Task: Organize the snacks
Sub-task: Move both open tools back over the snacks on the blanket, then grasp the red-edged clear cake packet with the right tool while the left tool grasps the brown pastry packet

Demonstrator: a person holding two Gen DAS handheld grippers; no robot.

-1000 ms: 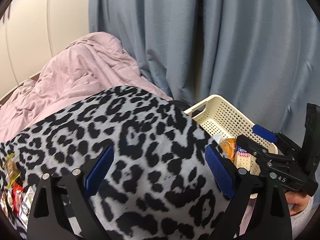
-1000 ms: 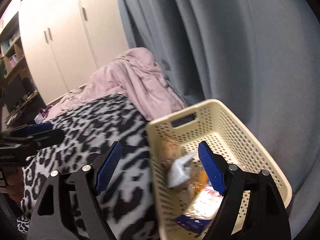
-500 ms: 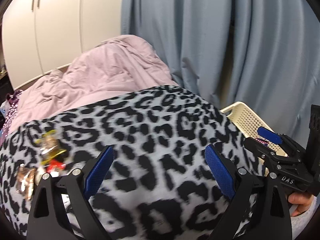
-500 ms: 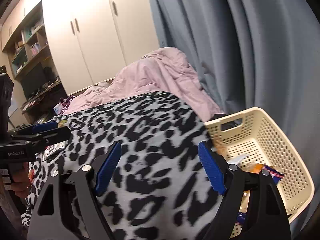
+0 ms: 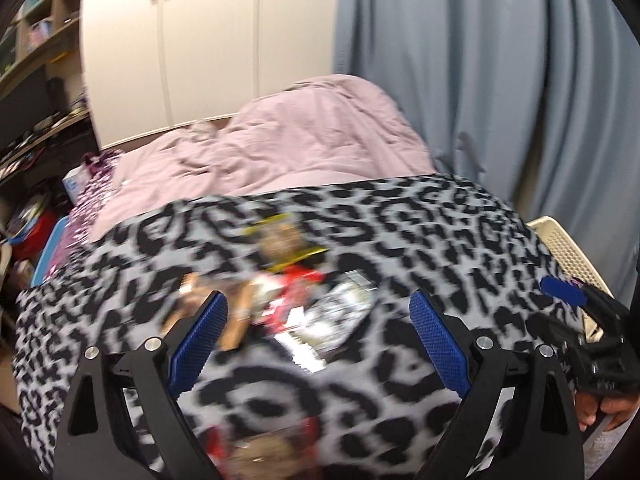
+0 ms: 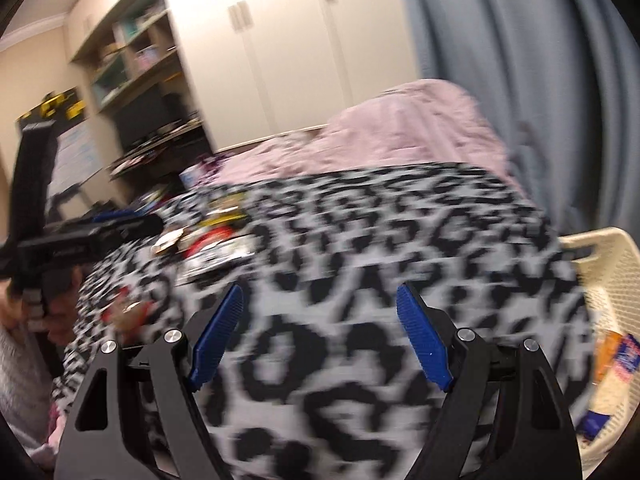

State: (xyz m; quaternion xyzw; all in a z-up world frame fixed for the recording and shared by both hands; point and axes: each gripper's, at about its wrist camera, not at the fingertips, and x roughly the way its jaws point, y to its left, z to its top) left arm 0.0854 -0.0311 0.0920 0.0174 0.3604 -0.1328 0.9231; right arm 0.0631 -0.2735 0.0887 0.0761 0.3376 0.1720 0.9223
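On the grey-and-black leopard-print blanket (image 5: 400, 240) lies a blurred cluster of foil-wrapped snack packets (image 5: 296, 300), directly ahead of the empty, wide-spread left gripper (image 5: 320, 344), evidently positioned for pickup, while the right gripper (image 6: 320, 340), likewise wide and empty, hovers beside the cream perforated plastic basket (image 6: 608, 264).

– What sort of place is this?

– A bedroom in a home. There's a bed with a rumpled pink quilt (image 5: 320, 136) and a leopard-print blanket (image 5: 400, 240) spread over it.

– Anything else?

– A white wardrobe (image 5: 208, 40) with 2 slim handles visible stands behind the bed, grey-blue curtains (image 5: 480, 80) hang to the floor on the right, and open shelves (image 6: 132, 60) (crowded, too blurred to read) line the left wall above a cluttered desk (image 6: 160, 148).
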